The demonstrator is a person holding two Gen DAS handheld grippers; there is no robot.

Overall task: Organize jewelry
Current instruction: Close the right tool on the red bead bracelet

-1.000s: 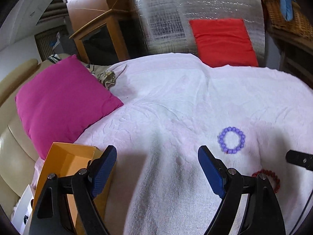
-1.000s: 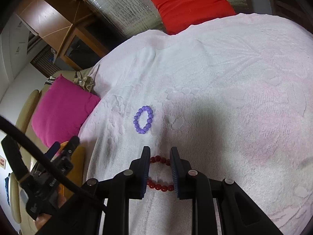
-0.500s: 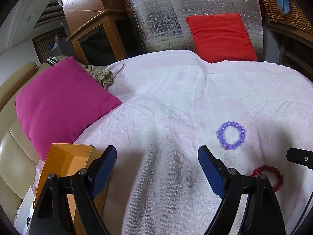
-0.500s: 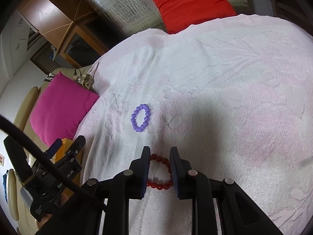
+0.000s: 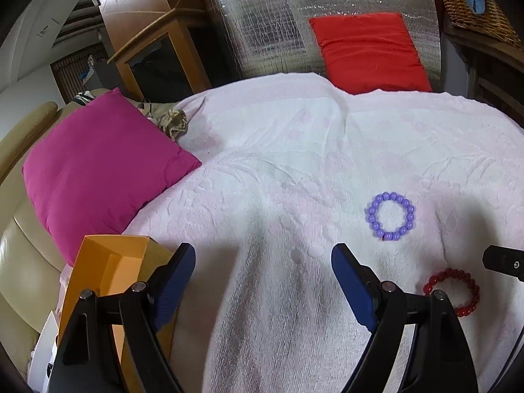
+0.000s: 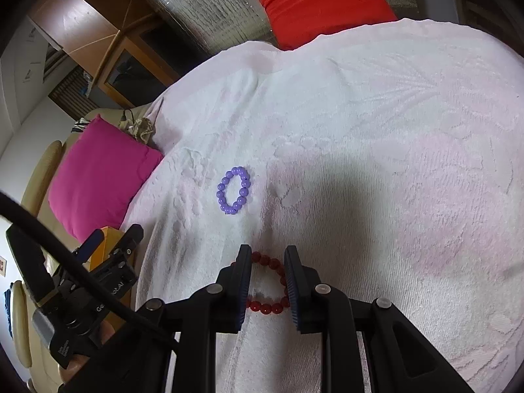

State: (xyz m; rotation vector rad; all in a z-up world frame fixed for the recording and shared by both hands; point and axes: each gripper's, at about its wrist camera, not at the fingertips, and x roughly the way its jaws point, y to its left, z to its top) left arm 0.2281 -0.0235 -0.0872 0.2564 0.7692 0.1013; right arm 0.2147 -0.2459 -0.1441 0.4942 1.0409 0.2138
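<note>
Red round-bead bracelet (image 6: 267, 283), low in my right view, has drifted beneath my narrowly parted, empty right gripper (image 6: 267, 255), so pickup looks imminent, while my left gripper (image 5: 262, 262) gapes wide, unladen.

Seen from the left wrist, two bracelets lie on the blanket (image 5: 294, 170): one bracelet (image 5: 390, 216) at two o'clock, the other bracelet (image 5: 453, 291) nearer at three. A cushion (image 5: 98, 170) sits at ten o'clock, with the open box (image 5: 108, 271) before it at eight.

Soft, even indoor light falls on the pale blanket (image 5: 327, 150). Dark shadows pool near both cameras. The silver foil panel (image 5: 268, 23) glints far off. Fisheye bending darkens the corners.
</note>
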